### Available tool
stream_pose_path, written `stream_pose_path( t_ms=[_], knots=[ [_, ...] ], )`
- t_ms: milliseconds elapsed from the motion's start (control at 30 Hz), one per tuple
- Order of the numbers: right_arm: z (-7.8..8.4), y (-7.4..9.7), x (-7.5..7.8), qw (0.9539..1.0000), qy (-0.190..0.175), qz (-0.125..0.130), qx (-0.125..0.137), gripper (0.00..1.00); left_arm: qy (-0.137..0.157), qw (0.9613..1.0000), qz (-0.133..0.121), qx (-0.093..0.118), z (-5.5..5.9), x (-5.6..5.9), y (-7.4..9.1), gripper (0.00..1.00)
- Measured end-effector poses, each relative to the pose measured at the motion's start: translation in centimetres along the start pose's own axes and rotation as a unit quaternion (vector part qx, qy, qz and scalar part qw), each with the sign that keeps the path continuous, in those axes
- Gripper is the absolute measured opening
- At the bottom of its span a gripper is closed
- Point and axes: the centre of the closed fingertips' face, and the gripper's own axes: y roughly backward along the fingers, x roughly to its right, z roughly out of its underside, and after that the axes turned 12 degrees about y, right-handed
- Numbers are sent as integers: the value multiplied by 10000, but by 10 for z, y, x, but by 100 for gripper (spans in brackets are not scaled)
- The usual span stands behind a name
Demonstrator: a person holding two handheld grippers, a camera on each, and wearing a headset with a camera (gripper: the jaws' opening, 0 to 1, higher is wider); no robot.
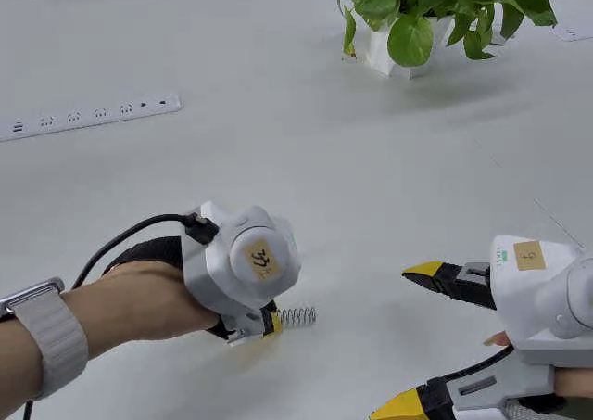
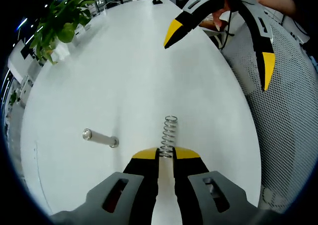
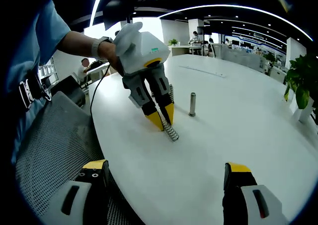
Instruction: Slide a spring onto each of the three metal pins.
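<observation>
My left gripper (image 1: pixel 271 324) is shut on one end of a small steel spring (image 1: pixel 297 316), which sticks out from its yellow tips just above the white table. In the left gripper view the spring (image 2: pixel 169 133) runs straight ahead from the shut jaws (image 2: pixel 166 153), and a metal pin (image 2: pixel 100 138) sits a short way to its left. The right gripper view has that pin (image 3: pixel 192 104) standing upright on the table just beyond the left gripper (image 3: pixel 164 117) and the spring (image 3: pixel 172 131). My right gripper (image 1: pixel 412 338) is open and holds nothing, a hand's width to the right of the spring.
A potted plant (image 1: pixel 417 17) stands at the far right of the table and a white power strip (image 1: pixel 88 116) lies at the far left. A mesh chair (image 2: pixel 290 135) sits by the table's near edge. People sit in the room behind.
</observation>
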Motion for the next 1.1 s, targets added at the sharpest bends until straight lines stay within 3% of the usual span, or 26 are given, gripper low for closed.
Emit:
stream_pose_path(
  t_ms=[267, 400, 567, 667, 767, 833, 900, 933, 1067, 1100],
  knots=[
    [-2, 0, 0, 10000, 18, -9, 0, 96, 756, 9951, -104, 634, 2, -1, 3, 7],
    [-5, -1, 0, 10000, 43, -14, 10, 96, 862, 9925, -147, 855, 5, 1, 5, 7],
    [-7, -2, 1, 10000, 66, -19, 12, 96, 1174, 9861, -207, 1156, 9, 3, 8, 7],
    [-9, -2, 0, 10000, 90, -41, 8, 96, 1422, 9796, -198, 1407, 8, 5, 14, 7],
    [-11, -3, -2, 9999, 125, -57, 0, 95, 1521, 9750, -207, 1606, 6, 8, 22, 7],
    [-13, -4, -2, 9999, 157, -62, 8, 95, 1539, 9740, -237, 1647, 7, 10, 26, 7],
    [-15, -4, -2, 9993, 354, -43, -78, 94, 1630, 9700, -273, 1783, 7, 12, 32, 7],
    [-18, -4, -4, 9993, 372, -59, -70, 94, 1720, 9661, -298, 1901, 7, 12, 36, 7],
    [-30, -4, -4, 9988, 488, -87, 2, 94, 1753, 9620, -259, 2079, 9, 19, 45, 7],
    [-33, -4, -3, 9985, 537, -91, 12, 94, 1803, 9591, -208, 2173, 9, 22, 49, 7]
  ],
)
